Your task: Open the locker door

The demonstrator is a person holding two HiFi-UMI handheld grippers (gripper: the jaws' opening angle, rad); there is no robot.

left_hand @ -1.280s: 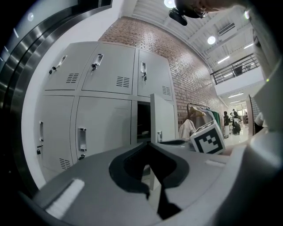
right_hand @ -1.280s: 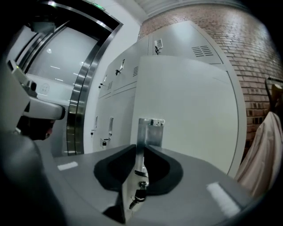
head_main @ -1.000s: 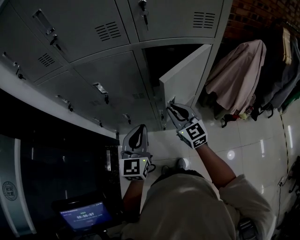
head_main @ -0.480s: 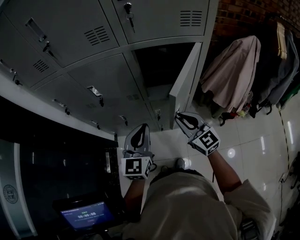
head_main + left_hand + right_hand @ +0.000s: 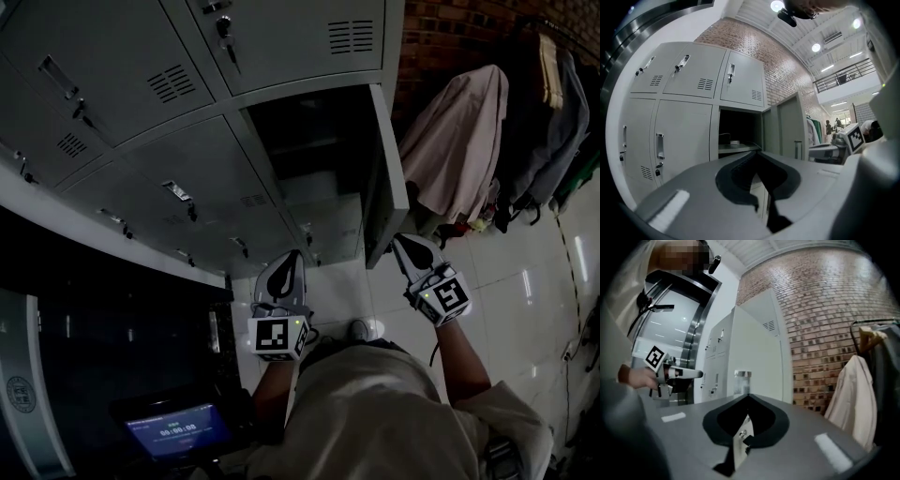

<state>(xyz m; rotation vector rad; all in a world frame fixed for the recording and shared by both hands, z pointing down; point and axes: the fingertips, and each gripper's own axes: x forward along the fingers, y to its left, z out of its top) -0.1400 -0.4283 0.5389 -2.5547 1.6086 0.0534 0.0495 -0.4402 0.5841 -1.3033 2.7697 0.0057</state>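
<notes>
The locker door (image 5: 384,178) stands swung wide, seen edge-on in the head view, and its dark compartment (image 5: 309,141) lies open with a shelf inside. My right gripper (image 5: 401,239) hangs just below and right of the door's lower edge, apart from it. Its jaws are shut with nothing between them. In the right gripper view the door's face (image 5: 754,357) and its handle (image 5: 742,379) rise just beyond my right gripper (image 5: 747,395). My left gripper (image 5: 292,255) is lower and left of the compartment, shut and empty. Its own view shows the compartment (image 5: 738,133) and the door (image 5: 787,124).
Closed grey lockers (image 5: 122,56) fill the wall left of and above the opening, and a key (image 5: 225,28) hangs in one upper door. Coats (image 5: 459,141) hang on a rack right of the door, against a brick wall (image 5: 450,28). A lit screen (image 5: 178,431) sits at bottom left.
The door has swung further out, from angled to edge-on. My right gripper moved right and down, came off the door's edge and closed its jaws. The left gripper barely moved.
</notes>
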